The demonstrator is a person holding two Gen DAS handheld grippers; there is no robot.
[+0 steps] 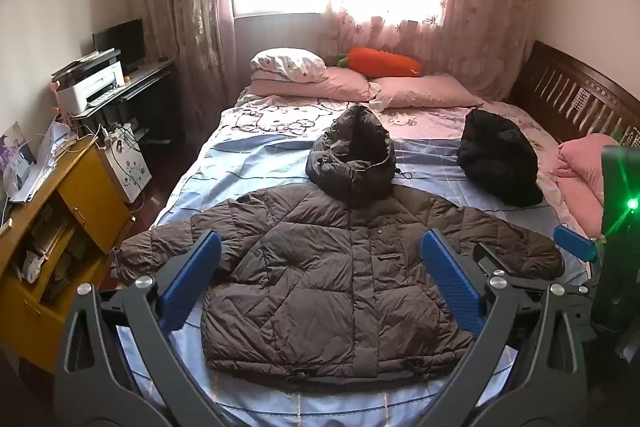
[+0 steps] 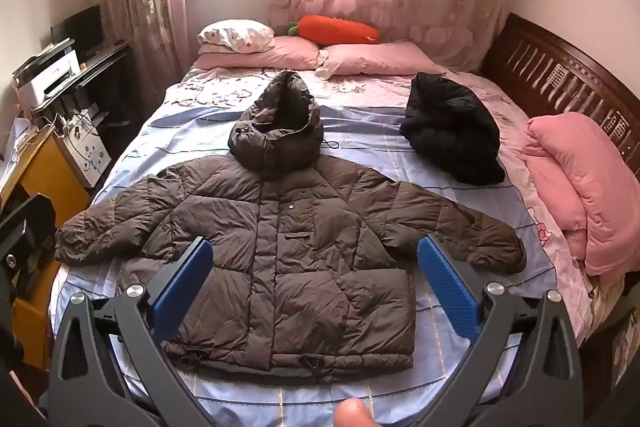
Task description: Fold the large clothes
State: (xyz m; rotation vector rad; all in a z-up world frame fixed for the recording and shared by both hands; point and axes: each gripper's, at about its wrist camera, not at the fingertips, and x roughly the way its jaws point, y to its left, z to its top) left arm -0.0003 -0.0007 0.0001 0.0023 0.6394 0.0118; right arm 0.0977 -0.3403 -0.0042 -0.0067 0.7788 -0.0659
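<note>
Bed (image 2: 132, 155) bears the brown jacket (image 2: 280, 247) spread flat ahead of both grippers — left gripper (image 1: 320, 283) and right gripper (image 2: 316, 287) gape empty; folding seems unstarted — next, probably seize a sleeve.

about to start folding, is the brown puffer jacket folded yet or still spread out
Spread out: the brown puffer jacket lies flat on the bed, front up, both sleeves stretched sideways, hood above the collar.

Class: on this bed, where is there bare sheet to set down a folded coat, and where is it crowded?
Free: blue sheet between brown jacket hood and the bed's left edge; strip between hood and black bundle. Crowded: pillows at the head, pink quilt on the right.
</note>
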